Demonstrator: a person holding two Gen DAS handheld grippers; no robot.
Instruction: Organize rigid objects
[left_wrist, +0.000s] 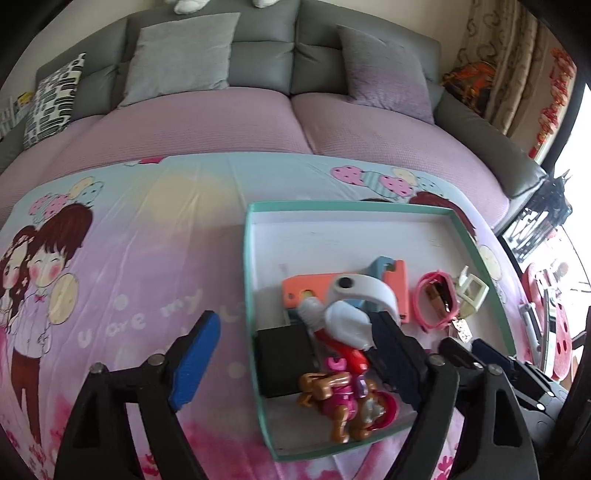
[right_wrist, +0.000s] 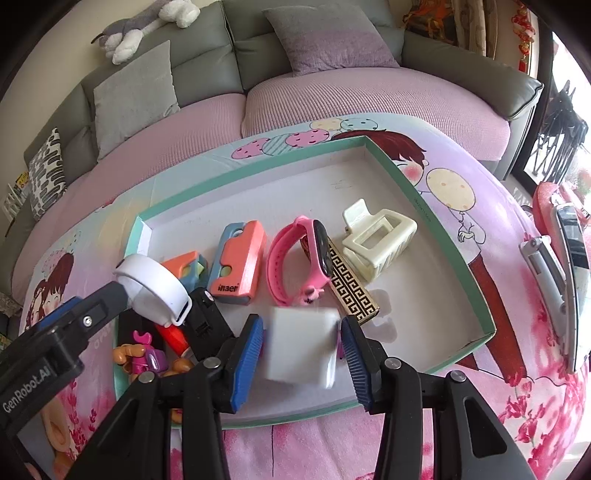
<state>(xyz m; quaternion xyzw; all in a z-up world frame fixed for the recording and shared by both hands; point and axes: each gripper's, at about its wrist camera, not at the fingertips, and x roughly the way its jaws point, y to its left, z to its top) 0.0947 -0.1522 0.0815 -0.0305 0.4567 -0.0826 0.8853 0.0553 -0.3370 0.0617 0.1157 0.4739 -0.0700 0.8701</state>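
A teal-rimmed white tray (right_wrist: 424, 206) (left_wrist: 249, 258) lies on the cartoon-print cloth. It holds a cream hair claw (right_wrist: 380, 236), a pink wristband (right_wrist: 291, 258), orange-and-blue cases (right_wrist: 240, 258), a patterned gold bar (right_wrist: 351, 288), a black box (left_wrist: 284, 358) and a brown and pink toy figure (left_wrist: 343, 402). My right gripper (right_wrist: 303, 350) hangs over the tray's near side with a blurred white block (right_wrist: 301, 347) between its blue pads; contact is unclear. My left gripper (left_wrist: 291, 354) is open over the tray's left wall. A white wristband (right_wrist: 151, 284) (left_wrist: 365, 291) rests against its right finger.
A sofa with pink seat covers (left_wrist: 221, 125) and grey cushions (left_wrist: 181, 55) runs behind the table. A plush toy (right_wrist: 144, 26) lies on the sofa back. At the far right a white flip phone (right_wrist: 546, 266) lies on a red object. The cloth (left_wrist: 129, 258) left of the tray is bare.
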